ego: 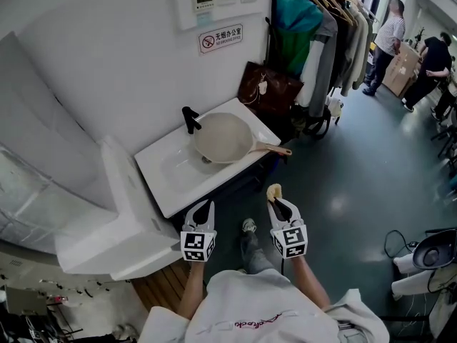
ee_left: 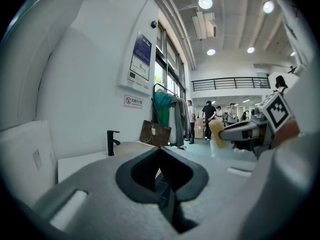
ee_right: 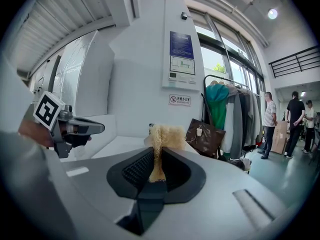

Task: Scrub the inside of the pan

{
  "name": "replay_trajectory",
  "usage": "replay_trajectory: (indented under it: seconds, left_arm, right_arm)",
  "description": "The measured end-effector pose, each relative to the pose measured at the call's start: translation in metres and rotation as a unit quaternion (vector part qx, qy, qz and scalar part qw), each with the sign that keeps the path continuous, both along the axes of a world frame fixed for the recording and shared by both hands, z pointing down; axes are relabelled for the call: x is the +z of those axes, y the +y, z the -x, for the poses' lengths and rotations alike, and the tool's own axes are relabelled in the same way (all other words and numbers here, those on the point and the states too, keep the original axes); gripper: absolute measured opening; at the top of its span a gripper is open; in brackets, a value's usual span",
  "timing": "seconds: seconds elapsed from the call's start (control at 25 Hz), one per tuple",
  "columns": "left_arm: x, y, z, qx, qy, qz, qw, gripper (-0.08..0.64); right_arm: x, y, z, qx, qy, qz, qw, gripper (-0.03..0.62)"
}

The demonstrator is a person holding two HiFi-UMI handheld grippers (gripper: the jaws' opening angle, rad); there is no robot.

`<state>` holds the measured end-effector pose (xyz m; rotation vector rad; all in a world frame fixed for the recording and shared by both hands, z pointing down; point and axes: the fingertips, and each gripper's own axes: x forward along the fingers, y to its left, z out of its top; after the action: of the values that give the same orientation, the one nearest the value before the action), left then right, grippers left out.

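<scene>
One line of red script crosses the person's white shirt [ego: 246, 325], nearest the head camera, too blurred to read. Just beyond it both tools are held up over the floor, well short of the sink. The left gripper [ego: 203, 207] has its fingers pressed together with nothing between them. The right gripper [ego: 277, 201] has its fingers clamped on a pale yellow fibrous scrubber [ego: 273, 190], whose frayed top stands above the tips.

Farther on, the pan [ego: 223, 137] lies in the basin of the white sink [ego: 168, 184]. Its cream inside faces up and its wooden handle [ego: 273, 148] sticks out over the front corner. A black faucet [ego: 190, 119] stands just behind it. I judge that no scrubbing has begun: the scrubber is in hand but apart from the pan, so the approach and all the scrubbing remain.

On the wall above hangs a small sign [ego: 220, 38] with a red no-smoking symbol and a line of Chinese characters I cannot read with confidence. A control panel [ego: 205, 0] above it shows a display too small to read. The blue poster [ee_right: 181, 45] seen in the right gripper view is equally illegible.
</scene>
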<state>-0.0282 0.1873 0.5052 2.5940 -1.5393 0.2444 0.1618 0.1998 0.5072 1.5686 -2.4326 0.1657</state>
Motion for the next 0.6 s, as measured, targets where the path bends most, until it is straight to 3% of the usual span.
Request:
replay_trajectory:
  seconds: [0.6]
  left_arm:
    - [0.000, -0.086, 0.007, -0.015, -0.001, 0.002, 0.9999, 0.000]
  right_arm:
    - [0.003, -0.089, 0.011, -0.020, -0.003, 0.001, 1.000, 0.057]
